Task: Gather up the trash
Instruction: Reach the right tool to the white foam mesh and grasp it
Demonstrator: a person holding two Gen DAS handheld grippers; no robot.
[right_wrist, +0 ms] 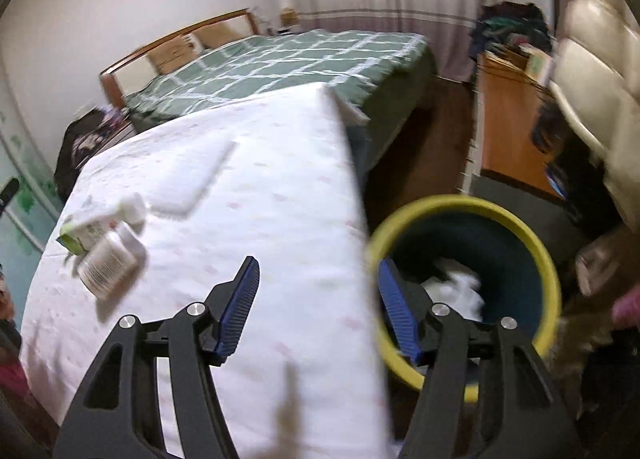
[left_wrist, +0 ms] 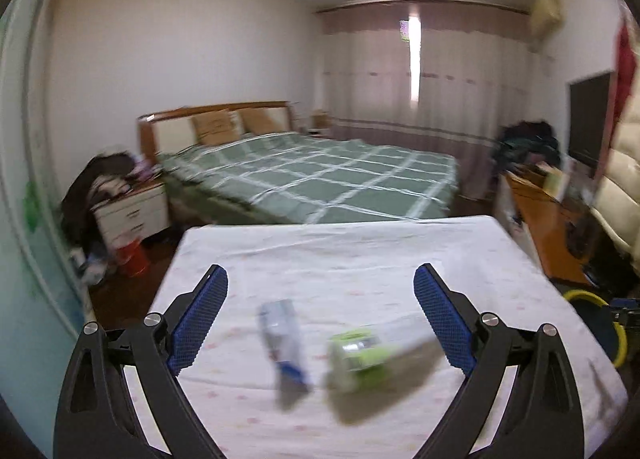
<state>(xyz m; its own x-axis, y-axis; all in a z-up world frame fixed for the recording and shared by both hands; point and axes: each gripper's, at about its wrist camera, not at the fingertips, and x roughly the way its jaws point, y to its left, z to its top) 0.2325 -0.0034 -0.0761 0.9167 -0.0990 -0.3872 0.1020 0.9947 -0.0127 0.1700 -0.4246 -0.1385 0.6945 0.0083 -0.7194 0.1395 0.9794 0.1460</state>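
Two empty plastic bottles lie on a table with a white cloth. One has a blue and white label, the other a green label. My left gripper is open just above them, one finger on each side. In the right wrist view both bottles lie at the table's left: the white-labelled one and the green one. My right gripper is open and empty over the table's right edge. A blue bin with a yellow rim stands beside that edge and holds white paper.
A bed with a green checked cover lies beyond the table. A nightstand and a red bucket stand at the left. An orange cabinet with clutter and a cream padded chair stand at the right.
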